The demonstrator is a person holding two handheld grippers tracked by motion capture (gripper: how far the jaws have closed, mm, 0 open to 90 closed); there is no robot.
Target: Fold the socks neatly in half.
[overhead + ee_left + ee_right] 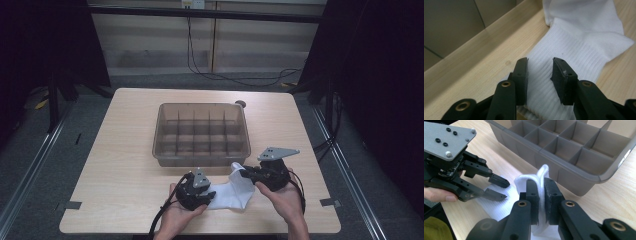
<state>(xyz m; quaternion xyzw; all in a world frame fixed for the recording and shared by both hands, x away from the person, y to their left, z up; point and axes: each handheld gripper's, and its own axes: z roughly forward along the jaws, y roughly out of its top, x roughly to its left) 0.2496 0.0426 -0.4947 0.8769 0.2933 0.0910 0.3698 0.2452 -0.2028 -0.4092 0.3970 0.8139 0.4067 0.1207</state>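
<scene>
A white sock (235,192) lies on the wooden table near its front edge, between my two grippers. In the left gripper view, my left gripper (540,67) stands open with its pads spread over the sock's ribbed cuff (579,45), and the fabric lies flat beneath them. My right gripper (541,187) is shut on a raised fold of the sock (543,171), which sticks up between its pads. The right gripper view also takes in the left gripper (501,188), its tips resting apart on the sock. From above, the left gripper (210,196) is at the sock's left end and the right gripper (246,173) at its upper right.
A grey plastic bin (165,150) divided into several compartments stands mid-table just behind the sock, its front wall (574,180) close to my right gripper. The table's front edge (200,231) is right by the person's hands. Cables run along the floor beyond the table.
</scene>
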